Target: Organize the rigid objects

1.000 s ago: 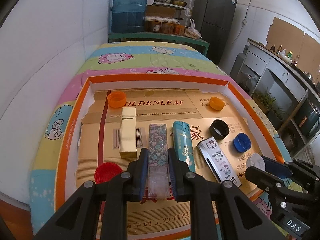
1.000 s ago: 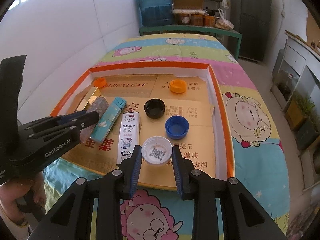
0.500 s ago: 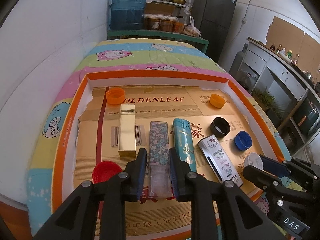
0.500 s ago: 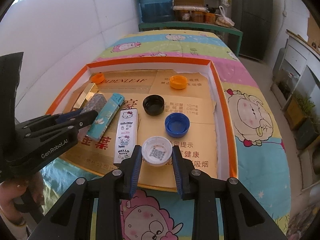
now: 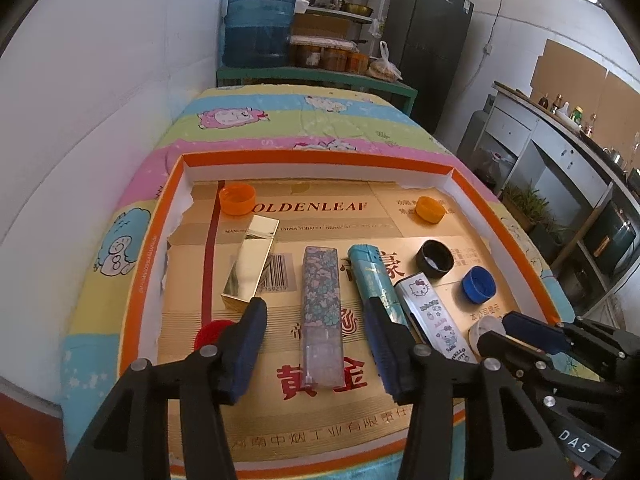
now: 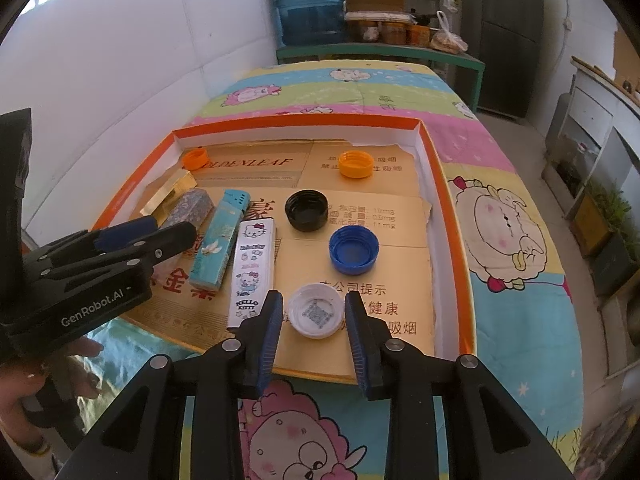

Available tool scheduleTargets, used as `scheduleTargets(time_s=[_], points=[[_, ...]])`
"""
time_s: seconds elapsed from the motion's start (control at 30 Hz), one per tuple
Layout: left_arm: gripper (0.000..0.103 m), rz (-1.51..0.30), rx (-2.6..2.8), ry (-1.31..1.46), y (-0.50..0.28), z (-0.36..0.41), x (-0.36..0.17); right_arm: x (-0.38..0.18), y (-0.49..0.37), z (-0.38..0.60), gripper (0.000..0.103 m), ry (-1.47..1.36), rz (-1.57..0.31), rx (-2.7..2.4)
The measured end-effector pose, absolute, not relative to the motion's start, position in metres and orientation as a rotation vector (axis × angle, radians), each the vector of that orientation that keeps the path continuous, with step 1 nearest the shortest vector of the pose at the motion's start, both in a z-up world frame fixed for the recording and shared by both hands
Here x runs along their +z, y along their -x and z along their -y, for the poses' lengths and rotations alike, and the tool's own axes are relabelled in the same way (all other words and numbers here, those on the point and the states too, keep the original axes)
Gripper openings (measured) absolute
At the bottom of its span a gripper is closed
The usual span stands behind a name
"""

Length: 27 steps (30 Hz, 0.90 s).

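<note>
In an orange-rimmed tray (image 5: 132, 288) lie a gold box (image 5: 252, 262), a floral box (image 5: 321, 312), a teal lighter (image 5: 370, 276) and a Hello Kitty box (image 5: 434, 314) side by side. My left gripper (image 5: 316, 344) is open, its fingers on either side of the floral box and apart from it. My right gripper (image 6: 313, 320) is open around a white cap (image 6: 316, 310) without touching it. The left gripper also shows in the right wrist view (image 6: 152, 236).
Loose caps lie in the tray: two orange (image 5: 237, 199) (image 5: 430, 209), black (image 5: 435, 258), blue (image 5: 478, 284), red (image 5: 214, 330). The tray rests on a cartoon-print cloth (image 6: 508, 232). A wall (image 5: 100, 80) runs along the left. A shelf with a water jug (image 5: 260, 24) stands behind.
My left gripper opened and let go of the floral box, which lies flat in the tray. My right gripper opened slightly wider around the white cap.
</note>
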State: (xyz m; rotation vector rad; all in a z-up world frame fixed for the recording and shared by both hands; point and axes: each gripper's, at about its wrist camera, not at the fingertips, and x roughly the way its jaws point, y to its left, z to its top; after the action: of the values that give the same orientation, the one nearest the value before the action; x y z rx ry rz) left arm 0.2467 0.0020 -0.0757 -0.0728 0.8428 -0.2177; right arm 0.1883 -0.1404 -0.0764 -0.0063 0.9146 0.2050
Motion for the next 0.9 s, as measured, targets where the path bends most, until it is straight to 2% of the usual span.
scheduleTargets(time_s=[0.9], points=[[0.05, -0.782, -0.163, 0.066, -0.183, -0.008, -0.04, -0.045, -0.141, 0.131, 0.033, -0.009, -0.822, 0.163]])
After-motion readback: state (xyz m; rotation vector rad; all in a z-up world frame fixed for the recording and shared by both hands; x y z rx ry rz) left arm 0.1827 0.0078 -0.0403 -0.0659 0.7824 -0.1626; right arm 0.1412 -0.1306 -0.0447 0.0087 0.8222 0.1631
